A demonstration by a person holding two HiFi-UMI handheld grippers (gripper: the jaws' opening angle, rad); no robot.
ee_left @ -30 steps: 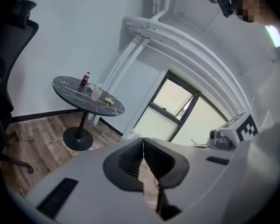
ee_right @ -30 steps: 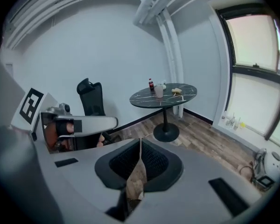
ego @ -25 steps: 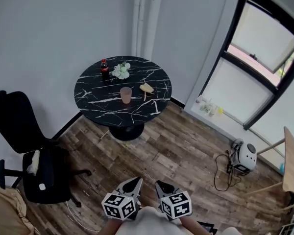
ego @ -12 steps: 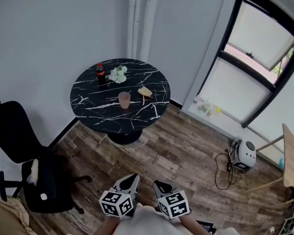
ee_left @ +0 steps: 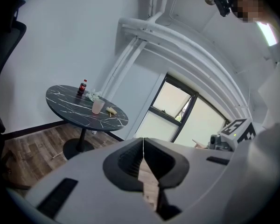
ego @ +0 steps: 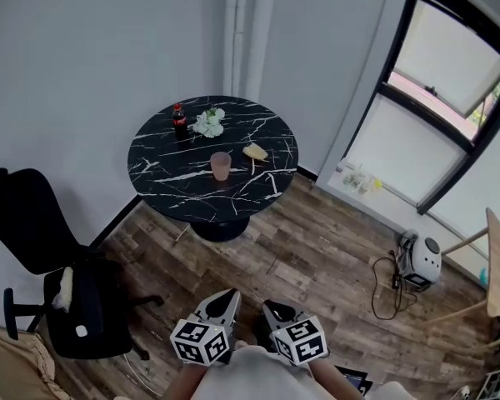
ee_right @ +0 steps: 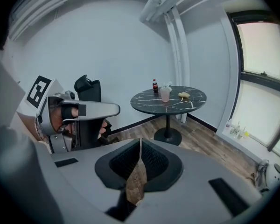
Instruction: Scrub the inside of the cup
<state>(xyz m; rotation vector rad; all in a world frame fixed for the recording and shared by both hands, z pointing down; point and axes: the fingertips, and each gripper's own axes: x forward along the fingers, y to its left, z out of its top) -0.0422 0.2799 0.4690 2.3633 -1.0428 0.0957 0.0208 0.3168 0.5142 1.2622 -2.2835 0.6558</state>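
We cannot make out the small yellowish thing (ego: 254, 151) beside the cup (ego: 221, 166). The cup is pale pink and upright mid-desk (ego: 171, 197), well apart from us. Only the gripper views show the left gripper (ee_left: 143, 139) and right gripper (ee_right: 140, 141) with fingers closed, empty.

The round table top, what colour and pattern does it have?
Table top: black, white marble veins; head view shows it best.

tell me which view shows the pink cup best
The head view: the cup stands clear on the table, seen from above. Both gripper views show it only side-on and far off.
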